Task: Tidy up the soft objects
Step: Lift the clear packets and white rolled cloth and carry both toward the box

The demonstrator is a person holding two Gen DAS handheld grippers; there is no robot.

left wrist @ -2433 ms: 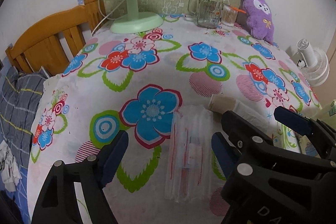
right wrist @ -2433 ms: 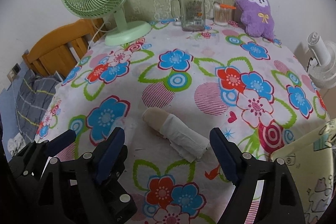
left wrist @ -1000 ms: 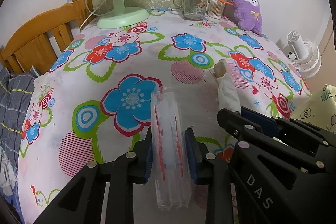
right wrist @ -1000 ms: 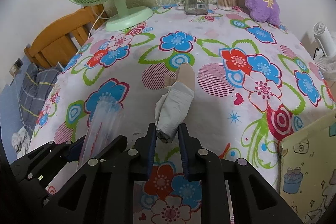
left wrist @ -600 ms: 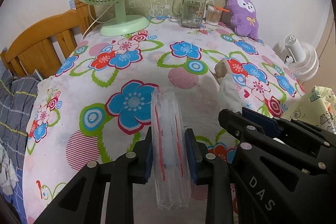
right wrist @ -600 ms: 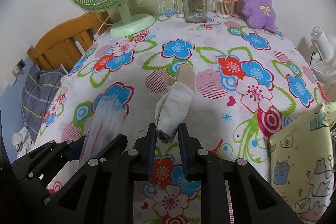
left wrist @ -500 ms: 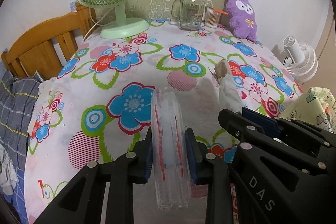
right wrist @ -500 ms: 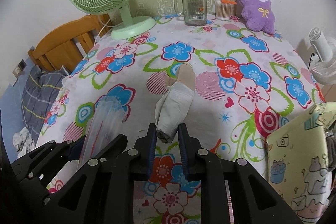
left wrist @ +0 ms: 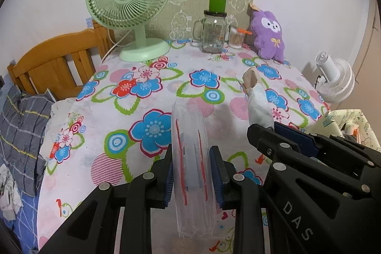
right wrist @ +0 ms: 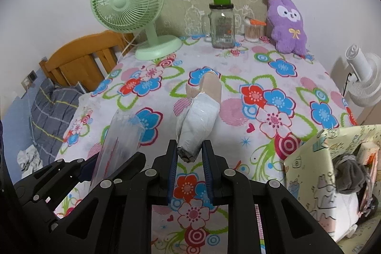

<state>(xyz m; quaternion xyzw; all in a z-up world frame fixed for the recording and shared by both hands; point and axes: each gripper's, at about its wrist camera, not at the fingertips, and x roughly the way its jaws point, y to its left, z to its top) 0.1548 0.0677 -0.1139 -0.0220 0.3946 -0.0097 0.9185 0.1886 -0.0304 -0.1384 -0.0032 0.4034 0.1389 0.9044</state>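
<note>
My left gripper (left wrist: 192,173) is shut on a clear plastic packet with red stripes (left wrist: 190,158) and holds it above the flowered tablecloth (left wrist: 133,97). The packet also shows in the right wrist view (right wrist: 121,139). My right gripper (right wrist: 189,158) is shut on a rolled white and beige cloth bundle (right wrist: 202,111), lifted off the table. The bundle also shows in the left wrist view (left wrist: 257,99), right of the packet. The two grippers are side by side.
A yellow patterned storage box (right wrist: 333,173) with soft items inside stands at the right. At the back are a green fan (left wrist: 129,16), a glass jar (left wrist: 213,32), a cotton swab cup (left wrist: 236,38) and a purple plush (left wrist: 270,36). A white fan (left wrist: 334,80) stands right. A wooden headboard (left wrist: 54,63) is left.
Both grippers closed on their objects and lifted them; over the last half second both have risen and drawn back slightly, bringing more of the yellow box into view.
</note>
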